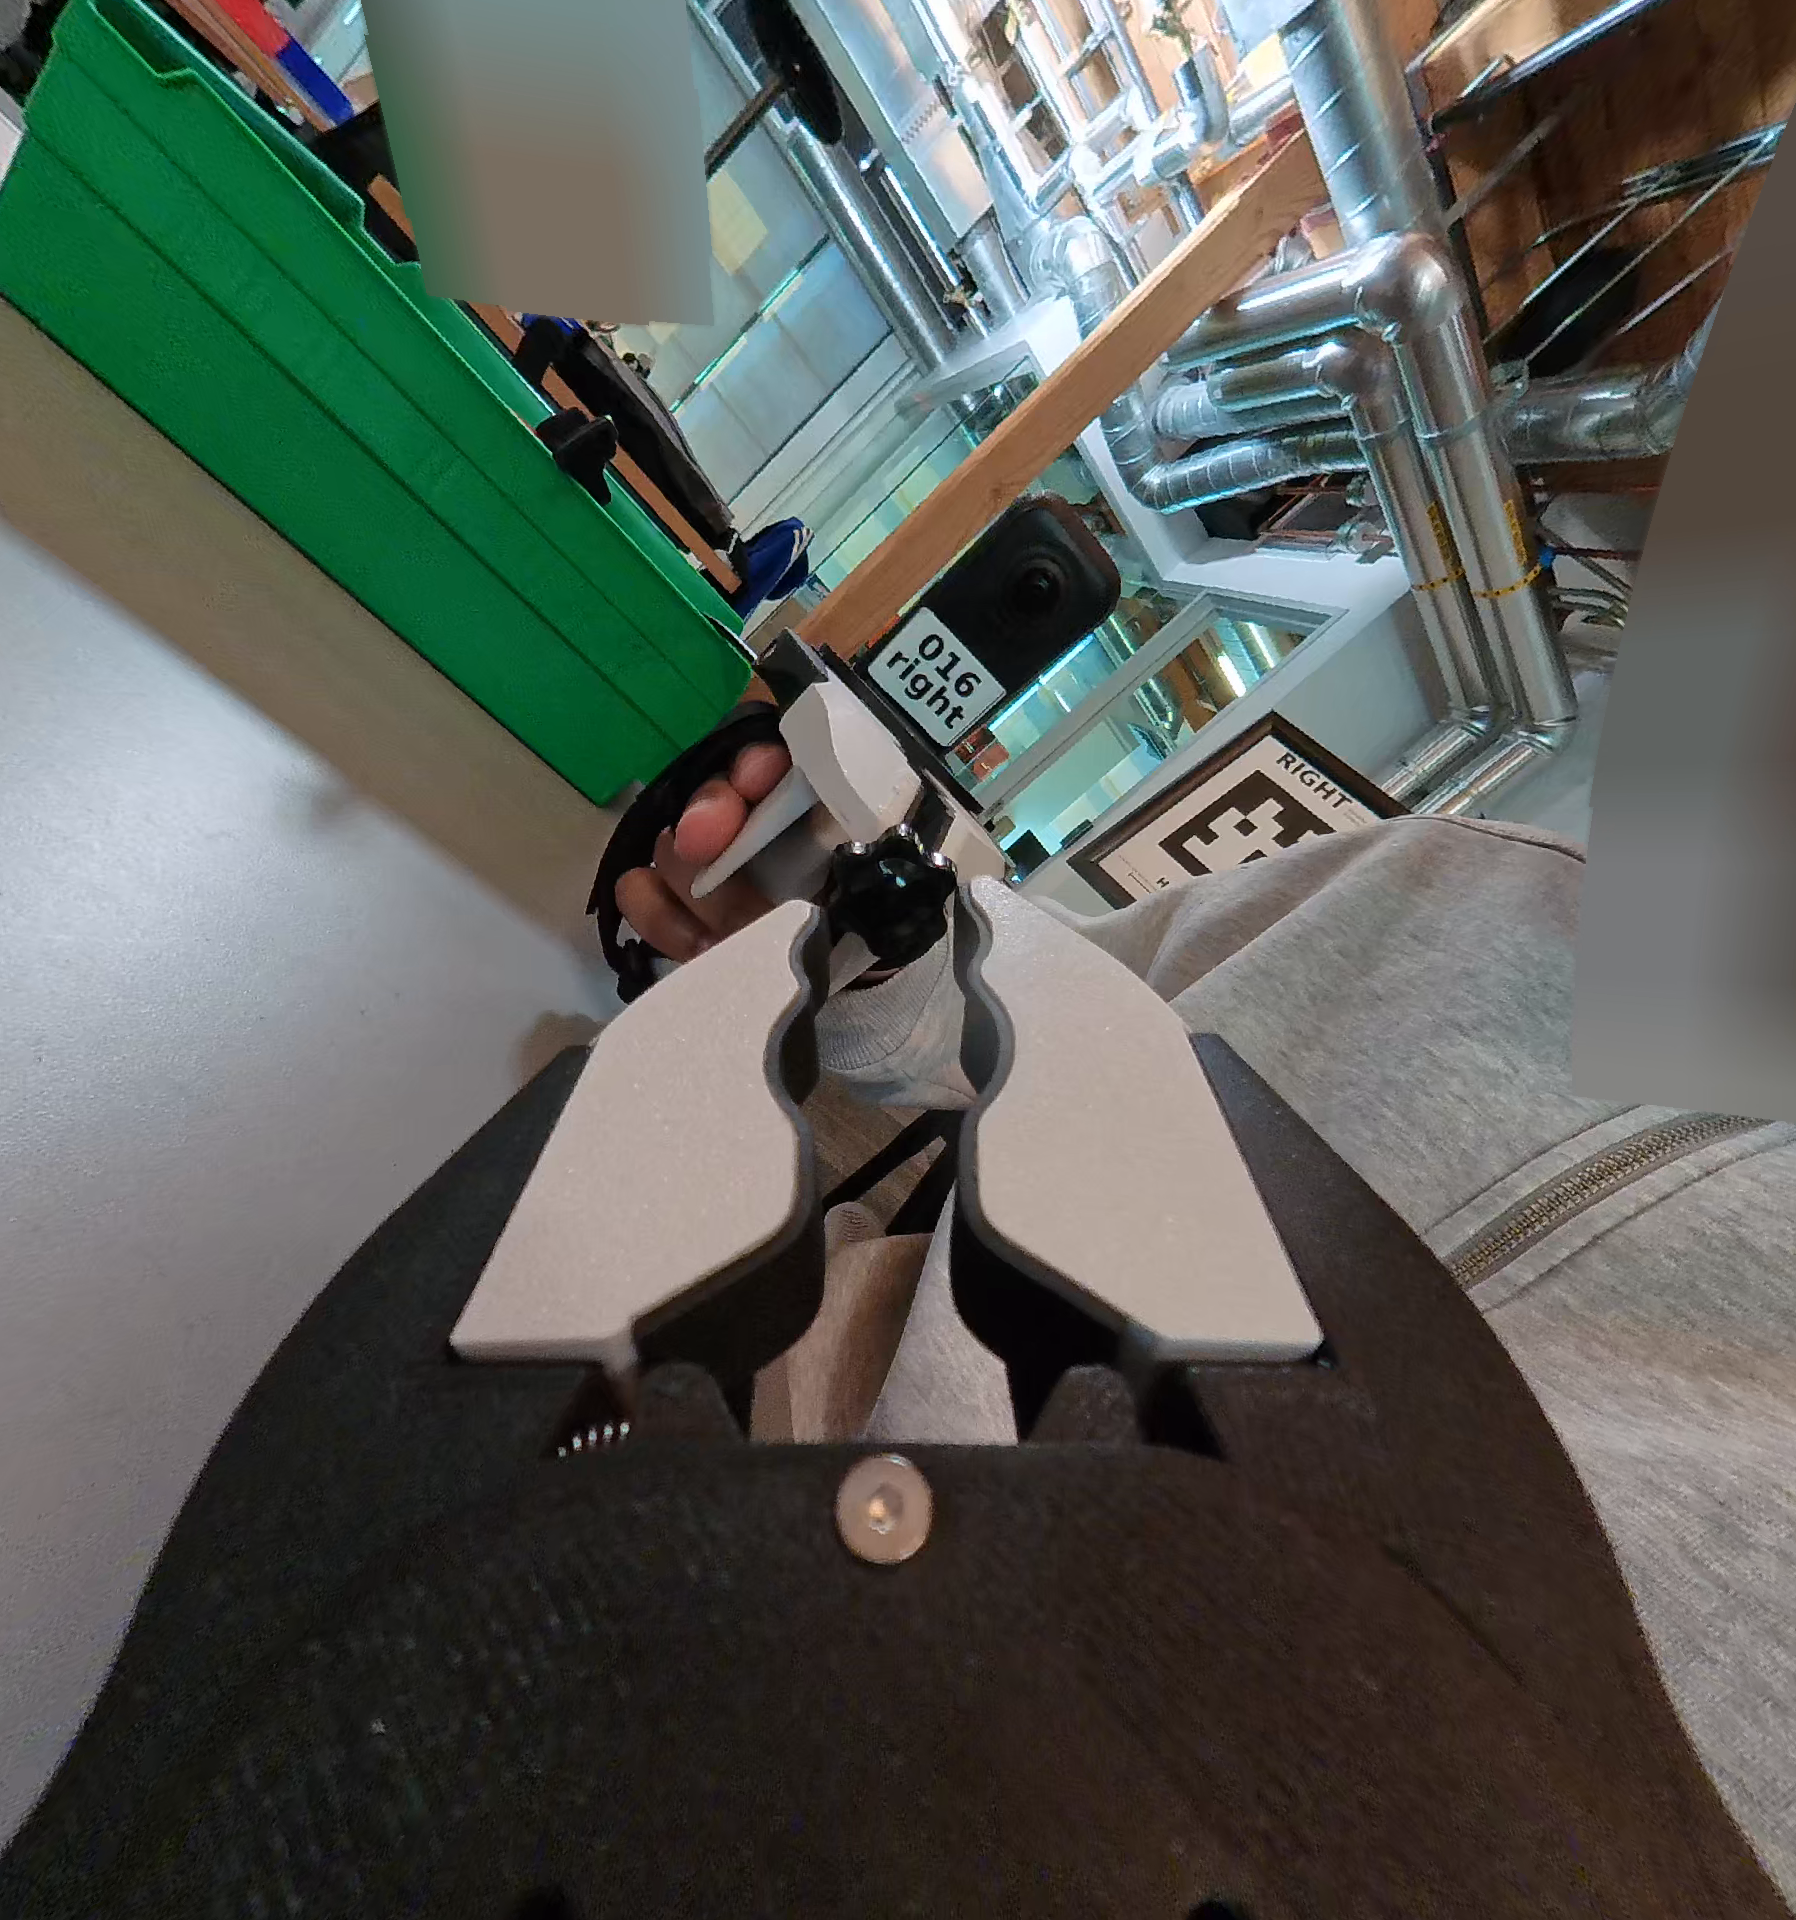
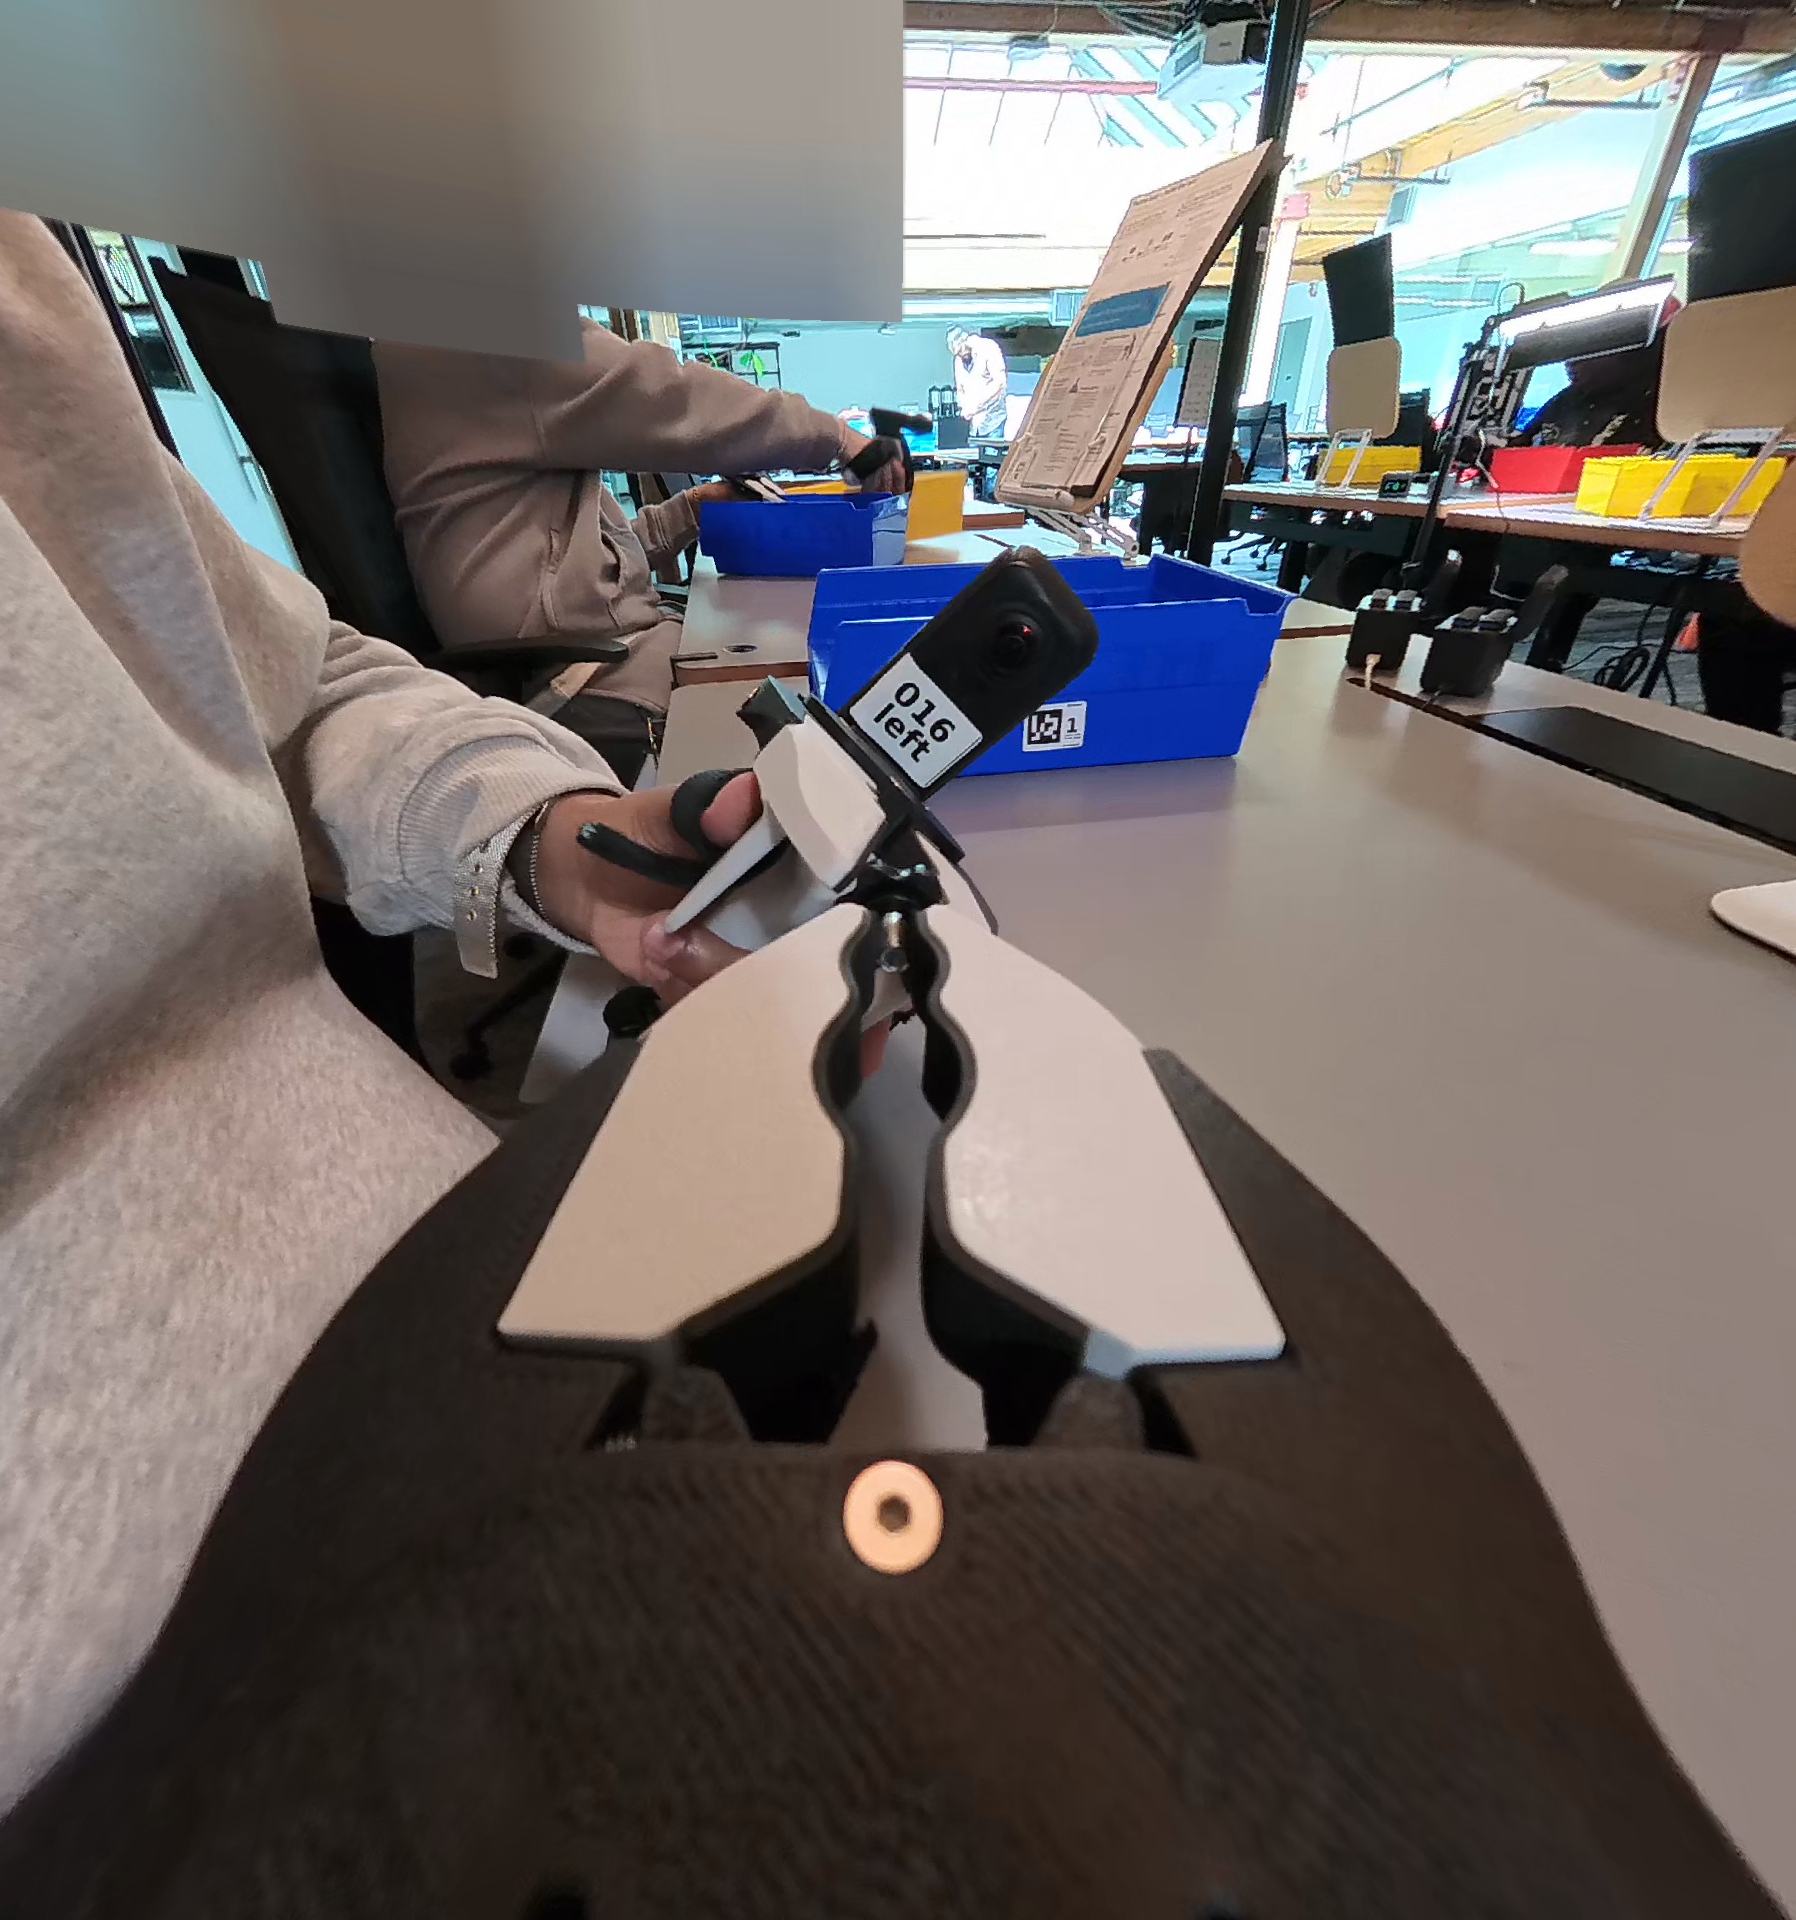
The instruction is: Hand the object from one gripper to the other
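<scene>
No object to hand over shows in either view. In the left wrist view my left gripper (image 1: 894,914) has its grey fingers drawn close with a narrow gap and nothing between them. It points at the right gripper's white body (image 1: 852,758), held in a hand just beyond my tips. In the right wrist view my right gripper (image 2: 896,930) is likewise nearly closed and empty. It points at the left gripper's white body (image 2: 832,810), also held in a hand. The two grippers face each other tip to tip above the grey table (image 2: 1393,1039).
A green bin (image 1: 354,416) stands on the table's left side. A blue bin (image 2: 1133,665) stands behind the left gripper, with black charger boxes (image 2: 1434,644) to its right. Another person (image 2: 520,499) sits at the back left. The operator's grey sleeve (image 1: 1496,1039) lies close. Left and right tips are no more than a few centimetres apart.
</scene>
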